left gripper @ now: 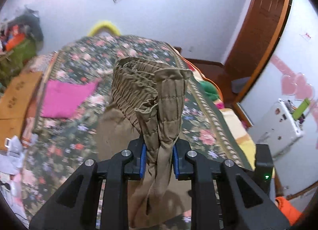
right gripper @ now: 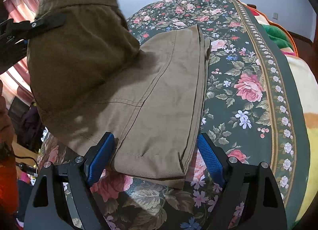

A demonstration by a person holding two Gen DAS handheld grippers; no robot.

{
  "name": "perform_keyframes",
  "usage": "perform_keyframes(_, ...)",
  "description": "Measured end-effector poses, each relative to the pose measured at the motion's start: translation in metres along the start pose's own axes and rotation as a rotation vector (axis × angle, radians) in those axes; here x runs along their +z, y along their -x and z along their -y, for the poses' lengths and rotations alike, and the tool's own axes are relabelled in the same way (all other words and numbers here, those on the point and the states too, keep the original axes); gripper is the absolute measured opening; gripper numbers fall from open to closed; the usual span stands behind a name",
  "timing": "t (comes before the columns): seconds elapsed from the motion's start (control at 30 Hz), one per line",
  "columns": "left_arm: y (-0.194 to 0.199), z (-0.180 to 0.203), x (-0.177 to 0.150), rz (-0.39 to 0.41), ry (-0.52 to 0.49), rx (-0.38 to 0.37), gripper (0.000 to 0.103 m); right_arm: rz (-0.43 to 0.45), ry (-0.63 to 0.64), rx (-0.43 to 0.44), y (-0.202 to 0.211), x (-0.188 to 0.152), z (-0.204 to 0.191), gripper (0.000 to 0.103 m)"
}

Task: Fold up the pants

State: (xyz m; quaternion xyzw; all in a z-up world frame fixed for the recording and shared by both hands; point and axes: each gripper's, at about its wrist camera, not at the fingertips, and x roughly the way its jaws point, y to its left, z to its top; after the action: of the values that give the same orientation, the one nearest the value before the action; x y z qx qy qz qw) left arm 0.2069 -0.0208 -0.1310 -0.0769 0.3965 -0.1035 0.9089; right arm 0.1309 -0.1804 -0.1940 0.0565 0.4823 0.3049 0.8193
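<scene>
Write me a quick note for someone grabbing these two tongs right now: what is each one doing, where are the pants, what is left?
Left tongs: shut on the bunched waistband of the tan pants, lifted off the bed.
Right tongs: open, pads either side of the leg end, gripping nothing.
Pants: legs flat on the floral bedspread, waist end raised over them.
Done: waist picked up.
Left: probably lay the waist over the legs, release, smooth.

The pants (right gripper: 159, 94) lie on the bed (right gripper: 248, 110), their lower legs flat near its front edge. The left tool (left gripper: 159, 157) lifts the bunched waistband end above the bed, to the left. The right tool (right gripper: 155, 156) straddles the leg hems, pads on either side.
</scene>
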Motion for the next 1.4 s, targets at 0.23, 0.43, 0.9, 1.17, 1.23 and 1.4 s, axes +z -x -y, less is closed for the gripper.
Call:
perform_keyframes(0.23,-0.026,0.020,-0.010,-0.102,-0.020,-0.066,0.021,0.009,0.002,0.007,0.003,0.000,-0.001,0.083)
perform_keyframes(0.43,-0.041,0.026,-0.023,-0.197,-0.027,-0.111,0.030,0.022,0.028,-0.005,0.009,0.001,-0.005,0.083)
perform_keyframes(0.9,-0.020,0.013,-0.016,-0.094,-0.125,0.052,0.076,0.068,0.029,-0.056,0.027,0.004,0.005,0.083)
perform_keyframes(1.17,-0.044,-0.033,0.030,-0.067,-0.116,0.148,0.088,0.115,0.011,-0.110,0.040,0.007,0.015,0.083)
perform_keyframes(1.23,-0.058,-0.047,0.040,-0.081,-0.093,0.161,0.089,0.123,0.008,-0.123,0.042,0.008,0.017,0.083)
perform_keyframes(1.4,-0.113,-0.076,0.056,-0.168,-0.063,0.205,0.089,0.141,-0.010,-0.143,0.046,0.012,0.025,0.083)
